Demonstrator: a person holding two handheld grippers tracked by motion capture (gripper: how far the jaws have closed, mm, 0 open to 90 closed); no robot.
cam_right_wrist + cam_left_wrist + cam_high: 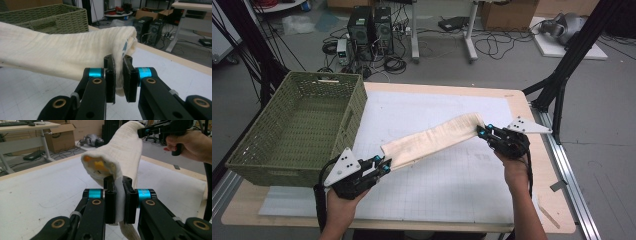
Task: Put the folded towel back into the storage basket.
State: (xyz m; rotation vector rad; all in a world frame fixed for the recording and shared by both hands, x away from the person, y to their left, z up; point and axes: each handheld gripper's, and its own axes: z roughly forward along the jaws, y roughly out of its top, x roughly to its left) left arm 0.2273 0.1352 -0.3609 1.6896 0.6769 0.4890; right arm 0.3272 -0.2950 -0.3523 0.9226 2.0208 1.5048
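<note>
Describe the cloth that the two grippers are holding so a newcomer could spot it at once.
Start at the wooden table with its white grid mat; a green woven basket stands at its left. Right of the basket, a cream cloth, folded into a long band, stretches slantwise between the left gripper and the right gripper, each clamped on one end. It is the only fabric there.

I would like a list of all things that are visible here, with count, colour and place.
cloth: one, cream, folded long, stretched between both grippers above the mat
basket: one, green, woven, left side of table
mat: one, white with grid, on the table
table: one, light wood
computer towers: two, black, on floor behind
left gripper: one, black, shut on cloth end
right gripper: one, black, shut on other cloth end
</note>
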